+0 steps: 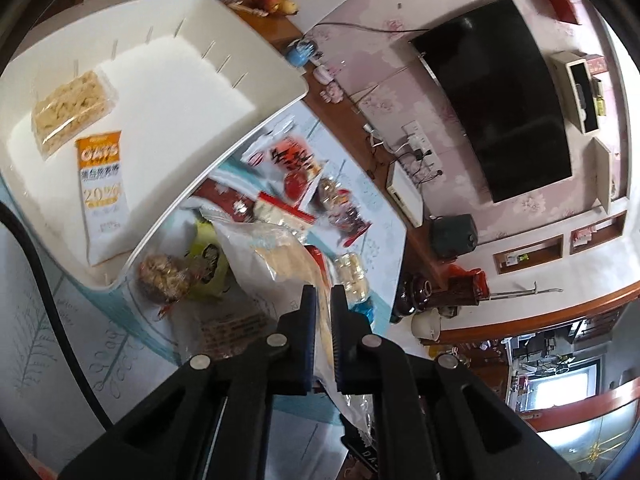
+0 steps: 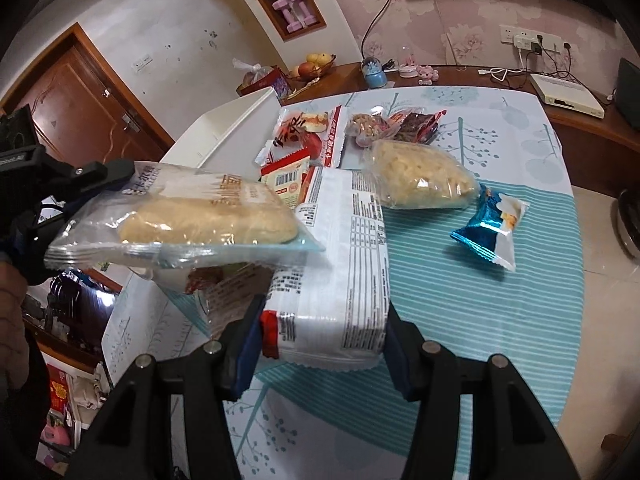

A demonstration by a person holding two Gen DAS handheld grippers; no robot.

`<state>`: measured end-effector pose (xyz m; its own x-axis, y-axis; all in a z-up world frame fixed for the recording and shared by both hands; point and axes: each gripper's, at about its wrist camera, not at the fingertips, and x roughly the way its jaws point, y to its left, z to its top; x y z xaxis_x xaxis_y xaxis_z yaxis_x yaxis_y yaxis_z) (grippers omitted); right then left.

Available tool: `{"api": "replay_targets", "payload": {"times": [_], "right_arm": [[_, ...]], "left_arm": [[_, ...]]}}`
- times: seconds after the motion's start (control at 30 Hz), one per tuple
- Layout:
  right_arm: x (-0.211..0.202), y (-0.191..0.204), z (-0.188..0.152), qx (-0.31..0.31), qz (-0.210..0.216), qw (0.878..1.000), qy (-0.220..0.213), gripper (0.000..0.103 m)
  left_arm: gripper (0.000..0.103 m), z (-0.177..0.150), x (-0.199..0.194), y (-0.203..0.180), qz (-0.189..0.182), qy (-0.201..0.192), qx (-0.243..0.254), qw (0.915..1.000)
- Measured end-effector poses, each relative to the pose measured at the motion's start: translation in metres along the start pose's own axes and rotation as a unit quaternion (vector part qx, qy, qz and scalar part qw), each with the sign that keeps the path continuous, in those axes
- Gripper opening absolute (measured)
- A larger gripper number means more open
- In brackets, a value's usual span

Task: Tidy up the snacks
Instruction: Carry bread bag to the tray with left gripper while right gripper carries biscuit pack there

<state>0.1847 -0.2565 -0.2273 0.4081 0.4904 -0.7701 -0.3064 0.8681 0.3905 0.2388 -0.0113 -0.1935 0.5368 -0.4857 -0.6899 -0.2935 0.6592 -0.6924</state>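
My left gripper [image 1: 323, 294] is shut on the edge of a clear bag with a pale bread cake [image 2: 208, 218], held in the air above the table; the same bag shows in the left wrist view [image 1: 280, 256]. The left gripper also shows in the right wrist view [image 2: 100, 176]. My right gripper [image 2: 320, 320] holds a white printed snack packet [image 2: 348, 264] between its fingers. A white tray [image 1: 256, 64] holds a clear pack of crackers [image 1: 72, 108] and an orange oats packet [image 1: 102, 192]. Several snacks [image 1: 304, 184] lie loose beside the tray.
A blue snack packet [image 2: 490, 228] and a clear bag of pale puffs [image 2: 420, 180] lie on the patterned tablecloth [image 2: 480, 320]. A wooden sideboard [image 2: 460, 76] with a fruit bowl [image 2: 314, 66] and a white box [image 2: 566, 94] runs behind the table.
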Motion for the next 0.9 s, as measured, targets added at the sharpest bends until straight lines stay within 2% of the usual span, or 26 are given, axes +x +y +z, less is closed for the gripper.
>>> {"api": "replay_targets", "payload": {"times": [0.33,0.47,0.6,0.67,0.73,0.9], "right_arm": [[-0.009,0.009,-0.016,-0.040,-0.015,0.999,0.010,0.054],[-0.011,0.012,-0.019,-0.055,-0.015,0.998,0.012,0.054],[-0.012,0.012,-0.020,-0.063,-0.018,0.998,0.014,0.054],[-0.012,0.013,-0.020,-0.064,-0.017,0.998,0.015,0.054],[-0.012,0.013,-0.020,-0.069,-0.019,0.997,0.016,0.054],[-0.011,0.011,-0.020,-0.074,-0.019,0.997,0.022,0.054]], "left_arm": [[0.005,-0.039,0.021,0.050,0.053,0.071,-0.047,0.9950],[0.006,-0.050,0.021,0.065,0.062,0.079,-0.057,0.9933],[0.030,-0.054,0.022,0.078,0.061,0.076,-0.074,0.9924],[0.037,-0.055,0.024,0.083,0.053,0.074,-0.077,0.9928],[0.059,-0.054,0.026,0.087,0.048,0.075,-0.079,0.9929],[0.073,-0.053,0.033,0.094,0.016,0.063,-0.090,0.9938]]}}
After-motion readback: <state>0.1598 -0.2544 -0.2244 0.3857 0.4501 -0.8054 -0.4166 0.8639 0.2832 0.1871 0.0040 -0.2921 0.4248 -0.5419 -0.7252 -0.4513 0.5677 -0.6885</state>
